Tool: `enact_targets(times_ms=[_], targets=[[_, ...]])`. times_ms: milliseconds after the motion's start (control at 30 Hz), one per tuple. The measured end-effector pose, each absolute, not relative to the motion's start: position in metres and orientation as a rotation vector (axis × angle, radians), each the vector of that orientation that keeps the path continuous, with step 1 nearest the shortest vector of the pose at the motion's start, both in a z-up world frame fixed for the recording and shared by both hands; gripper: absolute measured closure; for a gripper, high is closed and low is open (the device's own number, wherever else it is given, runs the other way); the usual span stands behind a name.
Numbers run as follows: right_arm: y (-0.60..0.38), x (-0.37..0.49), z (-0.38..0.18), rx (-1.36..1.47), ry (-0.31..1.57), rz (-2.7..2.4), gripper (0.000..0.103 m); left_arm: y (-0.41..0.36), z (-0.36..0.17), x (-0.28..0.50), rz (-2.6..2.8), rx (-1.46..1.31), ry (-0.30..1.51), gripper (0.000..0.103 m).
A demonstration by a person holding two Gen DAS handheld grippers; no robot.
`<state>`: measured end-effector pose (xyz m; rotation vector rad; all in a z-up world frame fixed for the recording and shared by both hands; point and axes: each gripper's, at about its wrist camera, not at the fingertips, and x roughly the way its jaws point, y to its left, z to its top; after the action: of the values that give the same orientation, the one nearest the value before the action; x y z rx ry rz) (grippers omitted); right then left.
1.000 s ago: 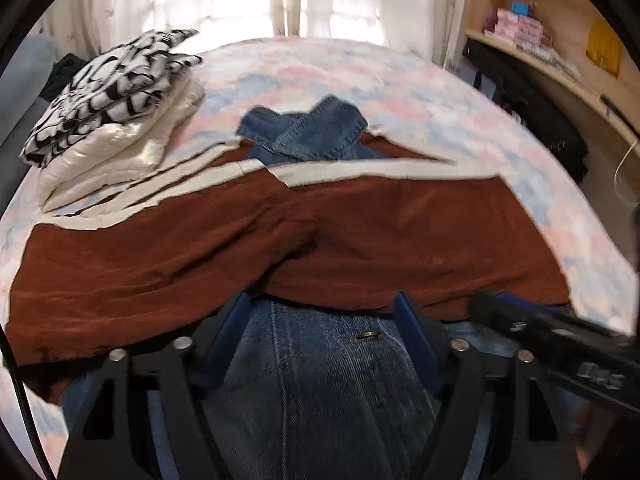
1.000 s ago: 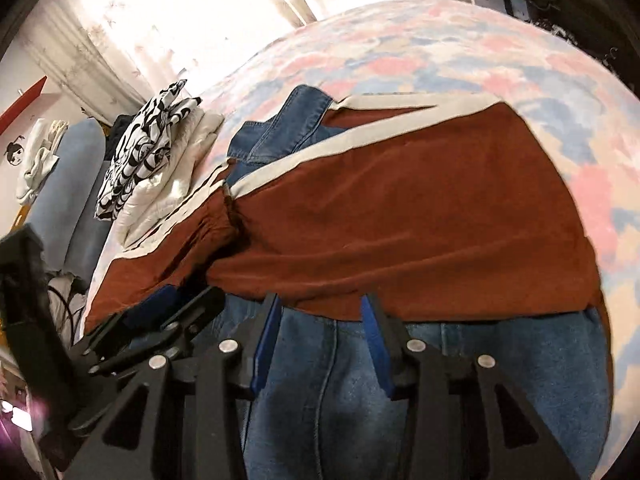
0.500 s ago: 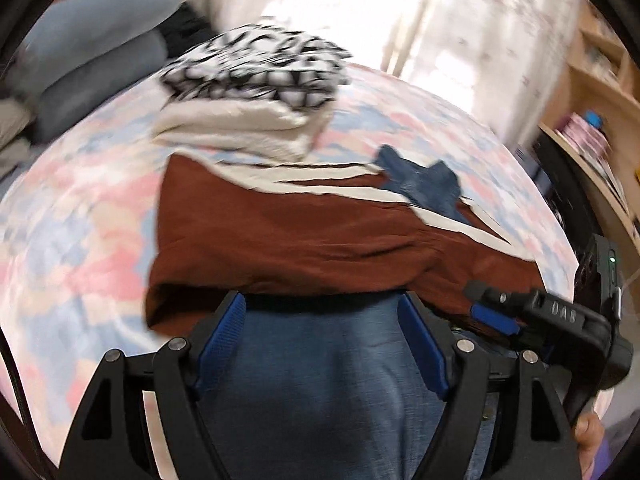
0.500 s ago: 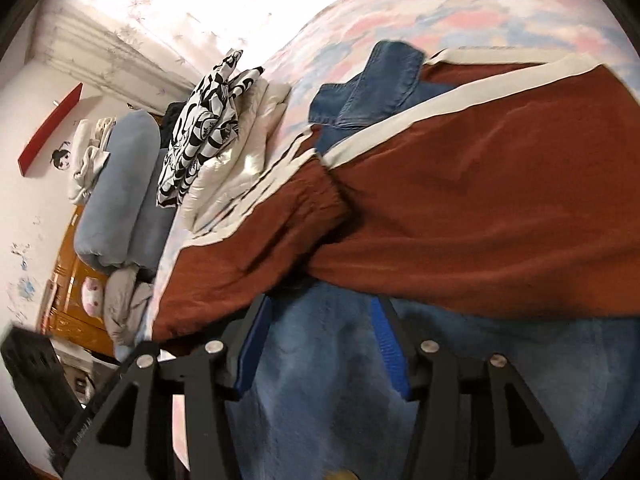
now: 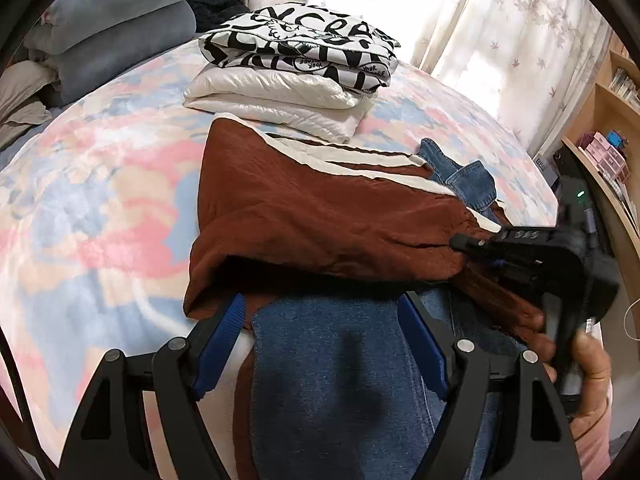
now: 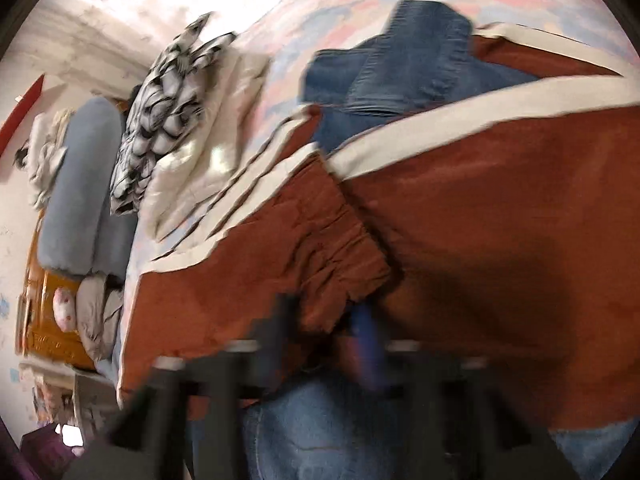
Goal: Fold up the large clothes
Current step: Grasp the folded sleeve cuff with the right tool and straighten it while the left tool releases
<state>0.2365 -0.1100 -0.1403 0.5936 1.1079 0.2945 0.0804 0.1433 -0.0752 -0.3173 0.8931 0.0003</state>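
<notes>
A rust-brown garment with cream stripes (image 5: 320, 216) lies spread on the bed over a blue denim garment (image 5: 340, 380); denim also pokes out at the far side (image 5: 468, 180). My left gripper (image 5: 320, 344) is open, its blue-padded fingers straddling the near denim edge below the brown hem. My right gripper (image 5: 520, 256) is at the right, over the brown cloth. In the blurred right wrist view the brown garment (image 6: 480, 220) fills the frame and the right gripper (image 6: 324, 344) sits at its bunched hem over denim (image 6: 320, 432).
A folded stack, a black-and-white printed garment (image 5: 304, 44) on a shiny cream one (image 5: 276, 100), sits at the far side of the pastel bedspread (image 5: 92, 200). Blue-grey pillows (image 5: 120, 20) lie far left. Curtains and wooden shelves (image 5: 608, 128) stand at the right.
Both grippers swung left and closer along the near hem. The right gripper's jaws have narrowed around the bunched brown hem; its view is now motion-blurred.
</notes>
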Motion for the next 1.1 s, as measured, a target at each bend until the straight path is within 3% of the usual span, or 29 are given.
enact_targets(times_ms=[267,367,467,600,667,767,833,900,1100], targets=[[-0.117,0.181,-0.004,0.483,0.626,0.39,0.1,0.148,-0.062,0.07,0.003,-0.323,0.839,0.026],[-0.141,0.162,0.01,0.45,0.538,0.277,0.1,0.147,-0.062,0.068,-0.004,-0.32,0.835,0.026],[-0.165,0.157,-0.012,0.413,0.596,0.115,0.098,0.144,-0.066,0.068,0.002,-0.303,0.854,0.026],[-0.207,0.167,-0.092,0.4,0.947,-0.102,0.089,0.147,-0.068,0.072,0.018,-0.298,0.866,0.026],[-0.228,0.16,-0.117,0.496,1.026,-0.098,0.087,0.151,-0.067,0.075,0.032,-0.29,0.864,0.026],[-0.255,0.141,-0.125,0.594,1.016,-0.076,0.076,0.158,-0.066,0.088,0.052,-0.274,0.864,0.026],[-0.265,0.134,-0.117,0.596,0.972,-0.07,0.058,0.161,-0.068,0.104,0.045,-0.27,0.884,0.026],[-0.274,0.135,-0.109,0.604,0.94,-0.05,0.046,0.162,-0.072,0.126,0.033,-0.258,0.91,0.026],[-0.293,0.184,-0.112,0.611,0.957,0.001,0.043,0.151,-0.098,0.182,0.023,-0.253,1.028,0.026]])
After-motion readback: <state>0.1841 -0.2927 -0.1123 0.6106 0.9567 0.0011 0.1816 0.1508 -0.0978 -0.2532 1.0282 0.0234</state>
